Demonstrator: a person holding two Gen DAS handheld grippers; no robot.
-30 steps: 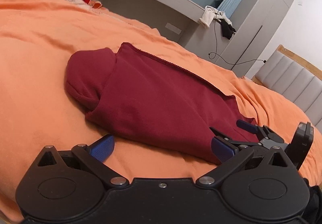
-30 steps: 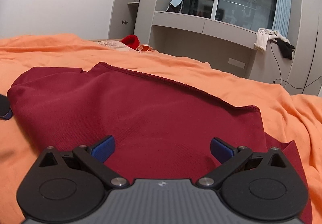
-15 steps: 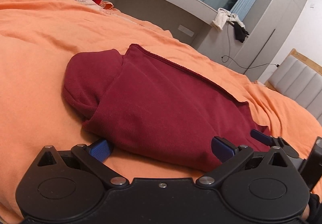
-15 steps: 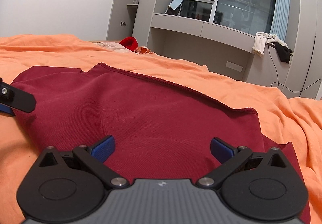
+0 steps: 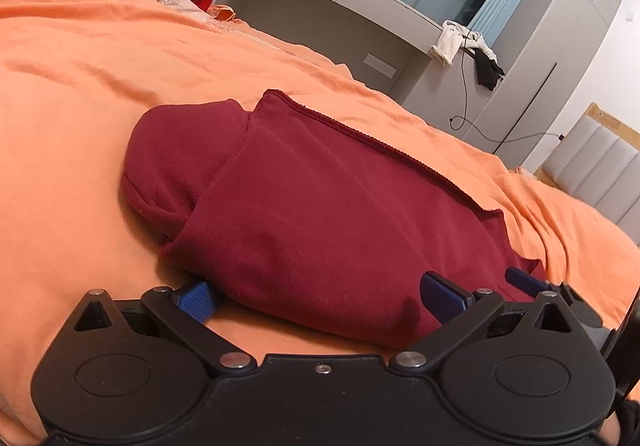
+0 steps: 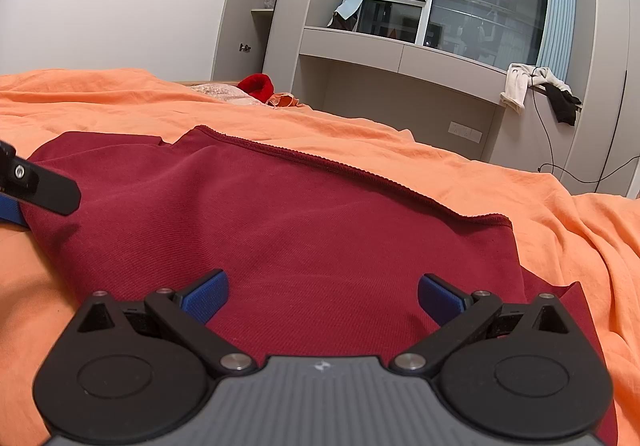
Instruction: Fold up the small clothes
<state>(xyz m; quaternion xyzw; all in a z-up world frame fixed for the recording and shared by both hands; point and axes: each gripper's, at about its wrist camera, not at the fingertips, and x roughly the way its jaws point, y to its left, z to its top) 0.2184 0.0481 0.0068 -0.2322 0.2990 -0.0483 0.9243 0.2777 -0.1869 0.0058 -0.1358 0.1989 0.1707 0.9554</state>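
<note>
A dark red garment (image 5: 320,205) lies partly folded on the orange bedsheet (image 5: 72,93); it also shows in the right wrist view (image 6: 304,230). My left gripper (image 5: 316,296) is open at the garment's near left edge, its blue pads either side of the fold's edge. My right gripper (image 6: 320,298) is open and low over the garment's near right part. The right gripper's blue pad (image 5: 524,278) shows at the right of the left wrist view. The left gripper's finger (image 6: 44,185) shows at the left of the right wrist view.
A red item and pale clothes (image 6: 256,85) lie at the far edge of the bed. Grey built-in cabinets and a window ledge (image 6: 400,57) stand behind, with clothes (image 6: 536,85) hanging off it. A padded headboard (image 5: 600,161) is at the right.
My left gripper has moved forward to the garment's near left edge, so its left pad now sits at the fold. My right gripper has barely moved. Both stay open.
</note>
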